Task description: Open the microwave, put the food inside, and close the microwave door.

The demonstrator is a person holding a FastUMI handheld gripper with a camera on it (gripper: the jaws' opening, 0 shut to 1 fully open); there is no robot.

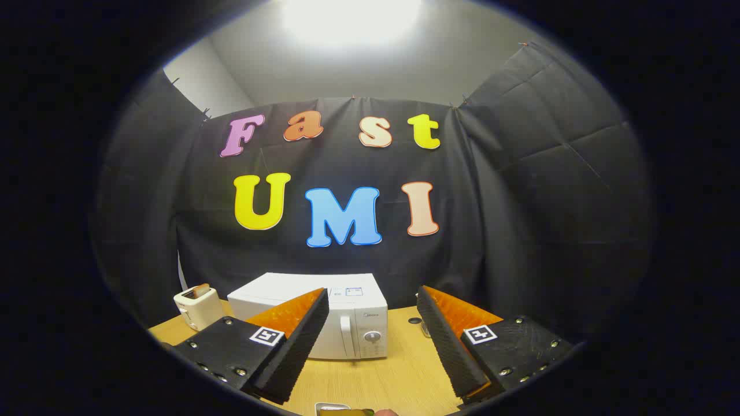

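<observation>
Gripper: my gripper [373, 341] spread wide, empty.
Microwave: microwave [324, 315] lower centre, door shut.
Progress: nothing done; opening, loading, closing remain.

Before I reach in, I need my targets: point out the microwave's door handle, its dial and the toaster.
door handle [346, 335]: gripper view, middle of the vertical bar.
dial [372, 336]: gripper view, knob's centre.
toaster [199, 309]: gripper view, front face.
</observation>
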